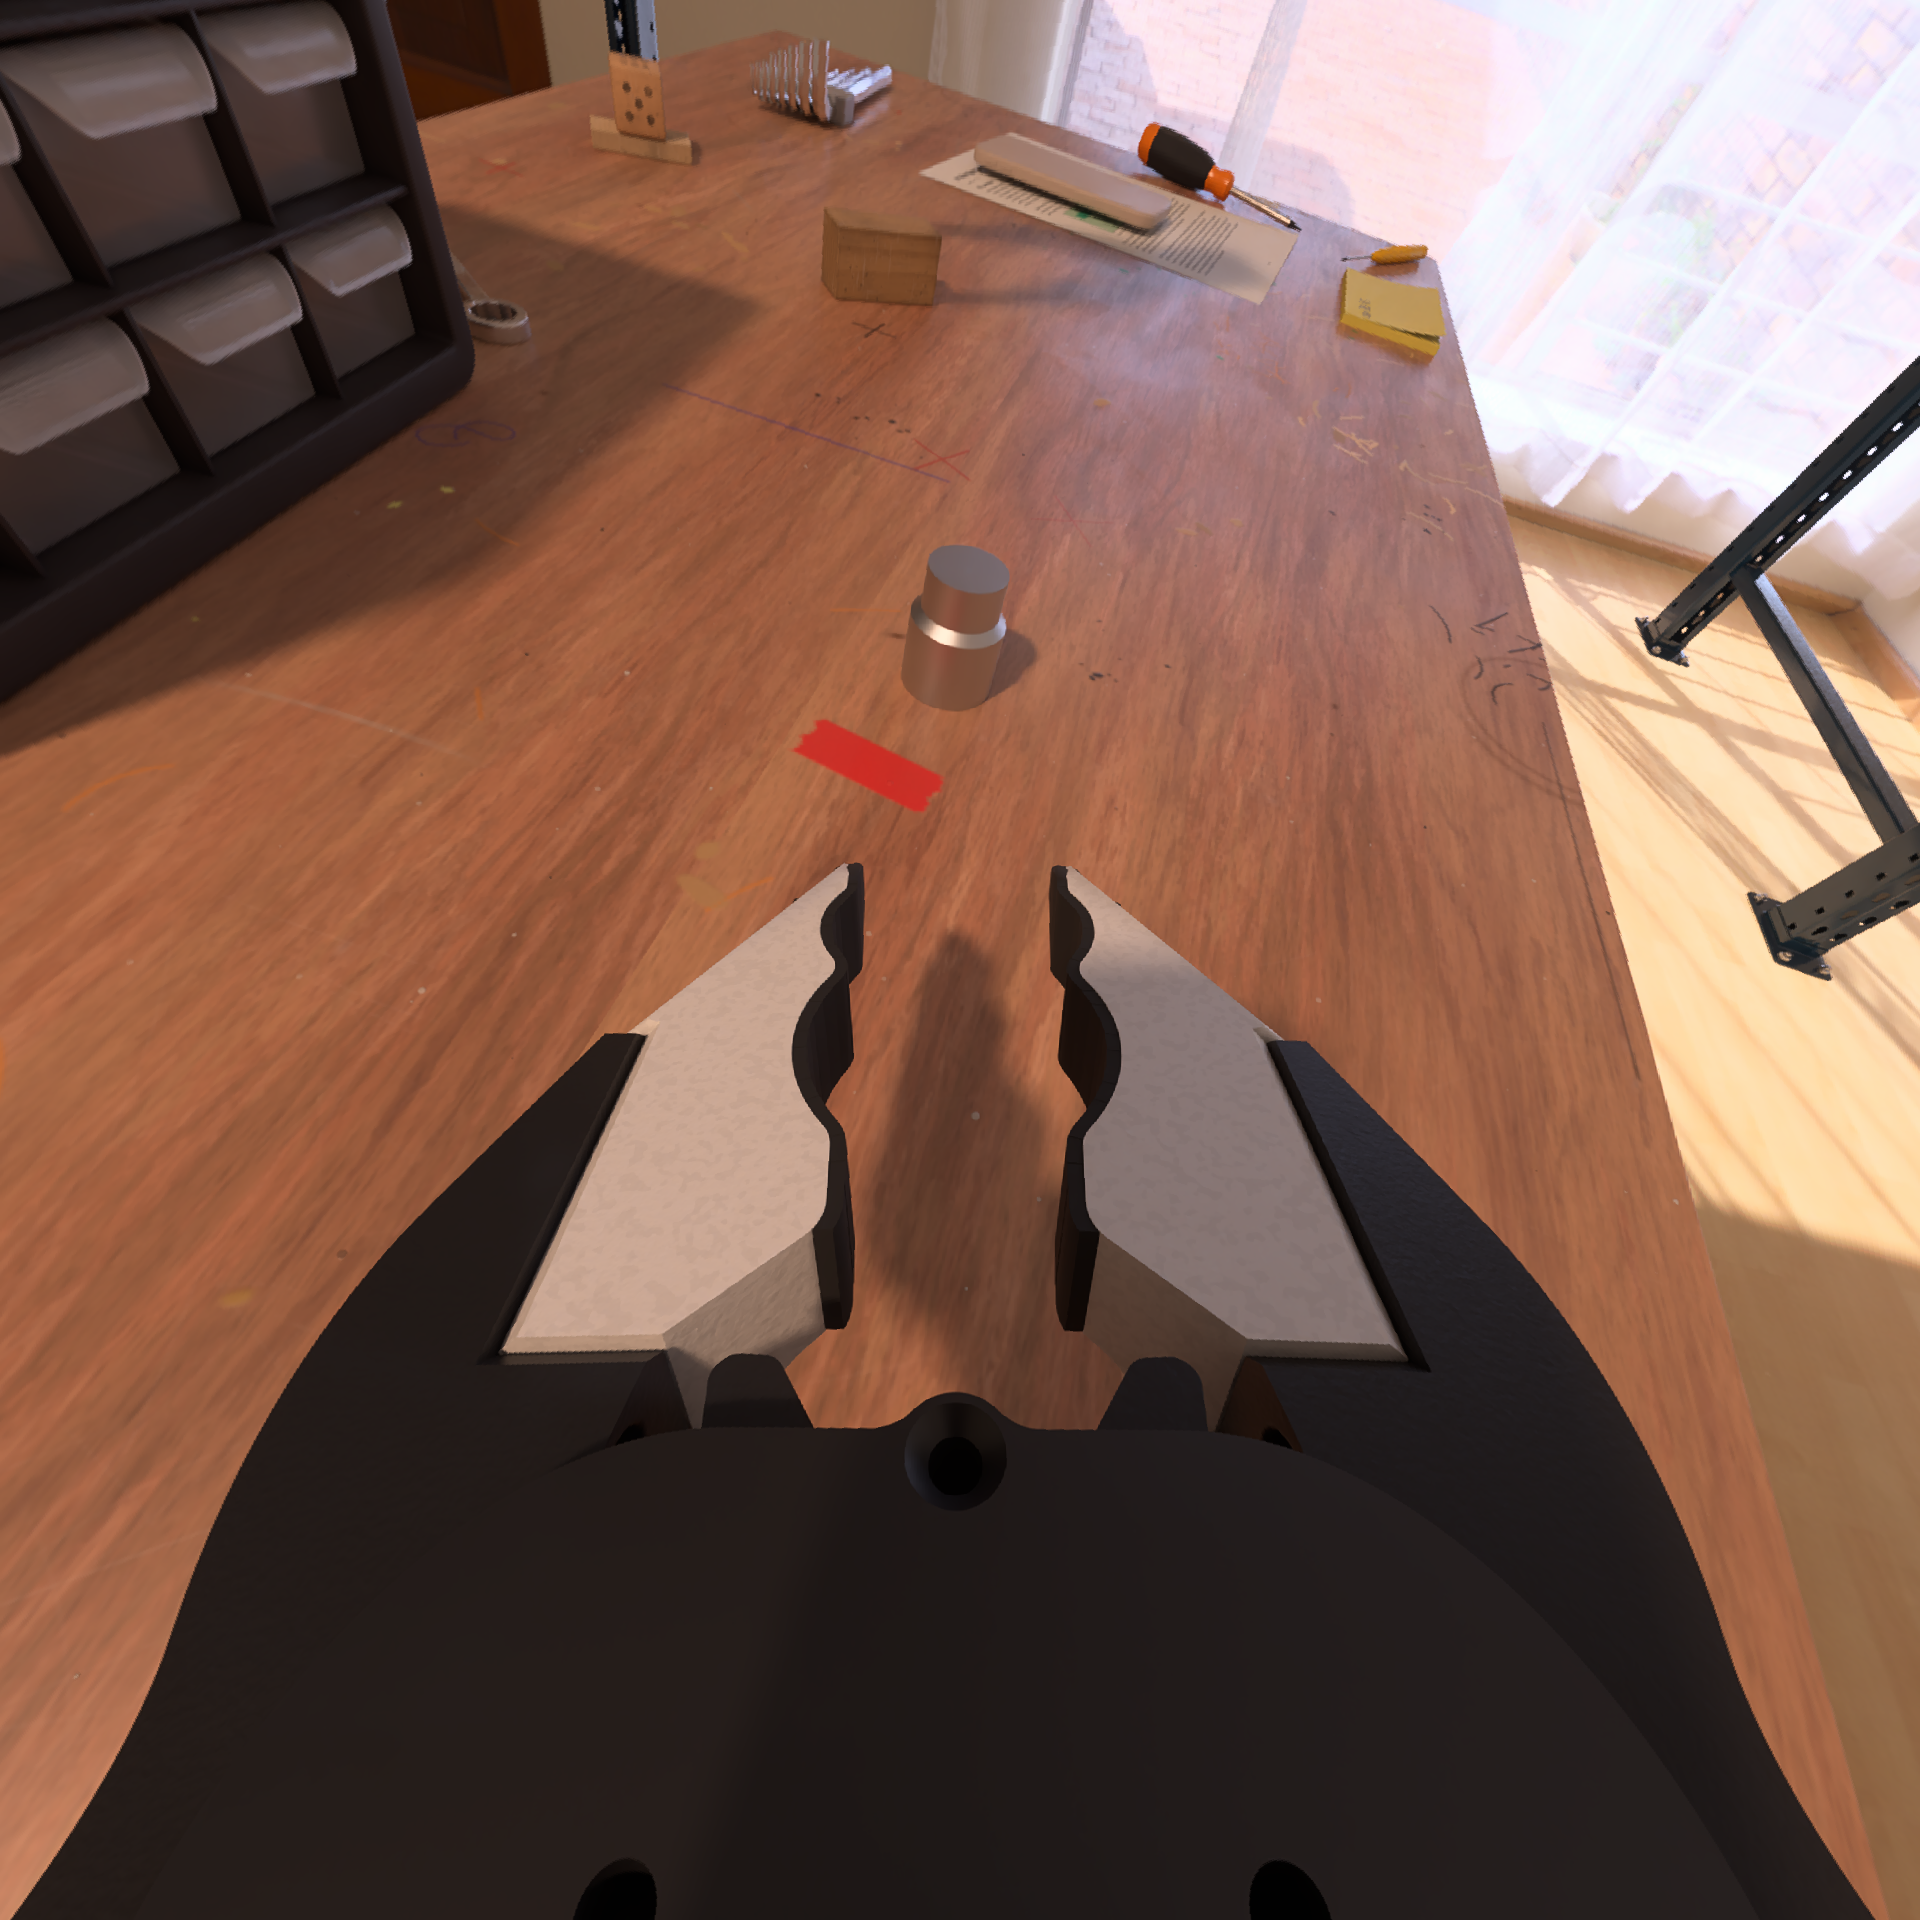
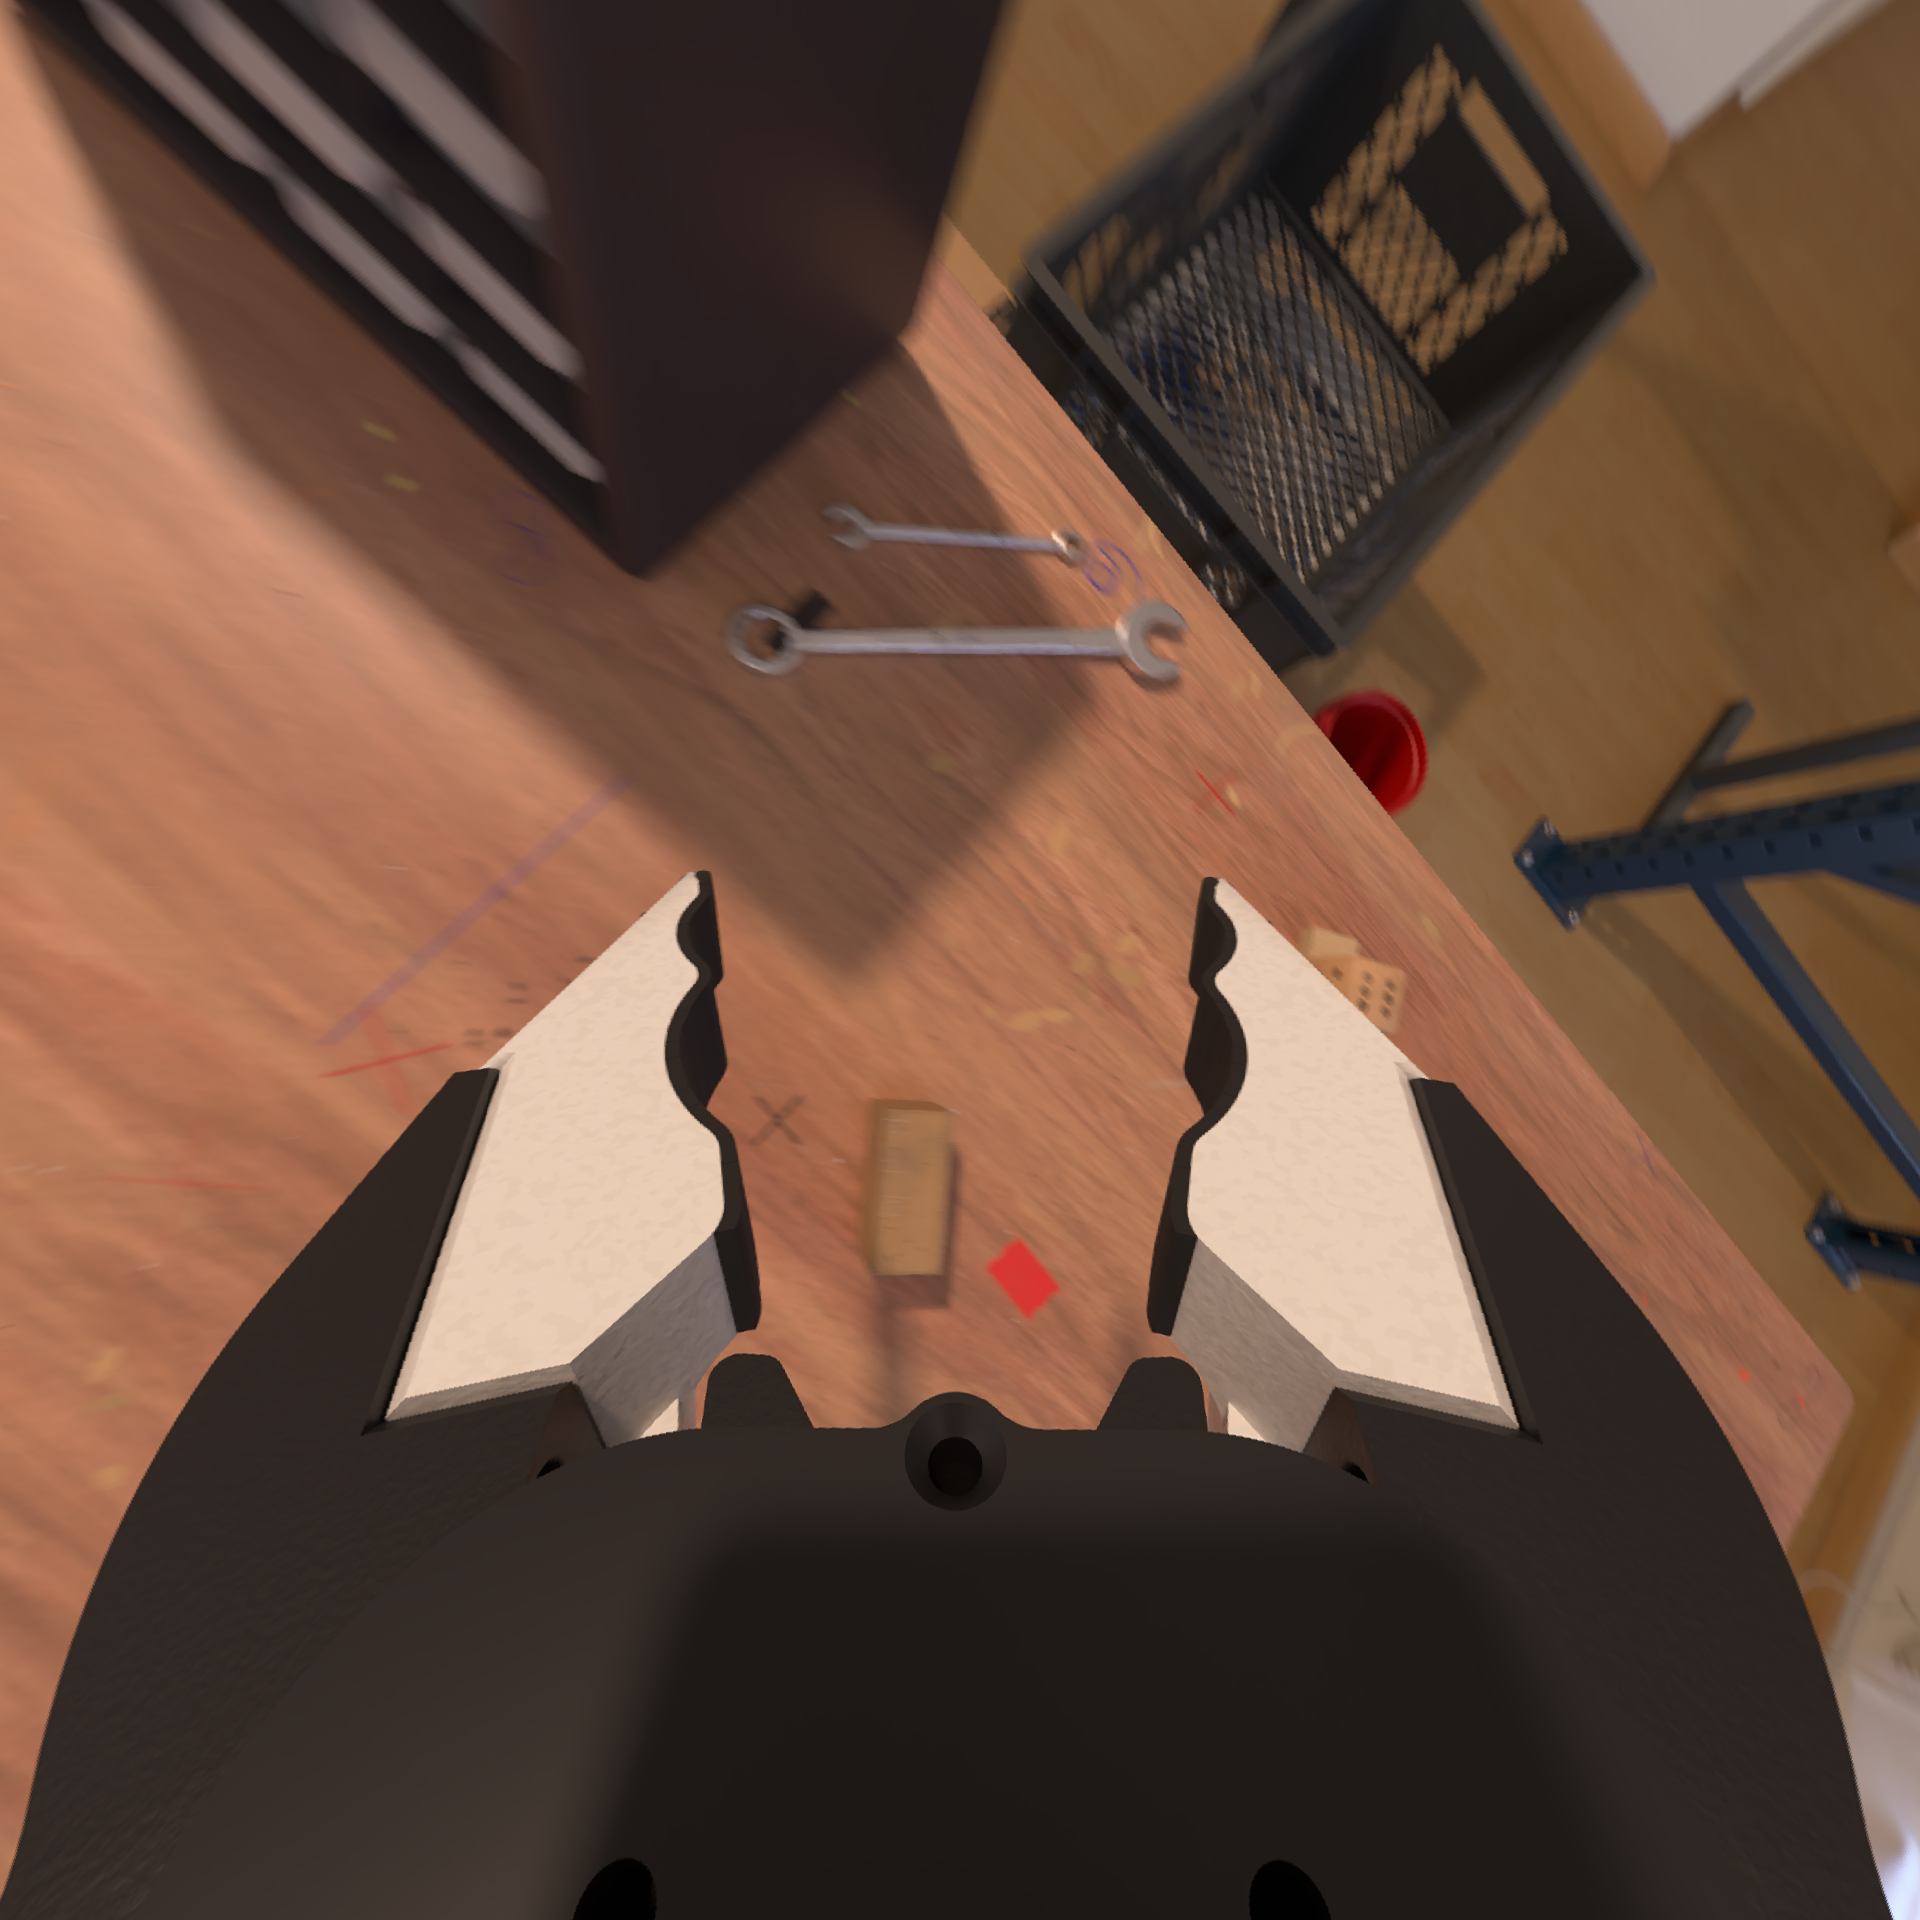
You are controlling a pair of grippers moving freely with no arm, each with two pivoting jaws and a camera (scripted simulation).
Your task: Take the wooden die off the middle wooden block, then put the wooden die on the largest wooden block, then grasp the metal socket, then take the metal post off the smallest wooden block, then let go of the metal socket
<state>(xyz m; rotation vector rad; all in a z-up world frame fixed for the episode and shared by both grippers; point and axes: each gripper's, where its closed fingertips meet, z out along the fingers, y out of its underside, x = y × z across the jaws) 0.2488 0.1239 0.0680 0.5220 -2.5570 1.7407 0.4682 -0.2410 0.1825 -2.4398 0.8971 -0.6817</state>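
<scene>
In the left wrist view, the metal socket (image 1: 956, 629), a stepped silver cylinder, stands upright on the wooden table (image 1: 1195, 727), a short way ahead of my left gripper (image 1: 956, 883), which is open and empty. Farther off, the wooden die (image 1: 636, 99) rests on a thin flat wooden block (image 1: 641, 149). A thicker wooden block (image 1: 881, 258) stands alone to its right. My right gripper (image 2: 954, 894) is open wide and empty, high above the table. A wooden block (image 2: 912, 1184) lies below between its fingers. The die (image 2: 1374, 992) peeks out beside the right finger. I see no metal post.
A dark drawer cabinet (image 1: 197, 312) stands at the left. Red tape (image 1: 868, 764) lies before the socket. A finned metal part (image 1: 821, 83), paper (image 1: 1174, 234), a screwdriver (image 1: 1195, 166) and a yellow pad (image 1: 1390, 312) lie far off. Two wrenches (image 2: 956, 639) lie near the table edge; a crate (image 2: 1340, 312) sits on the floor.
</scene>
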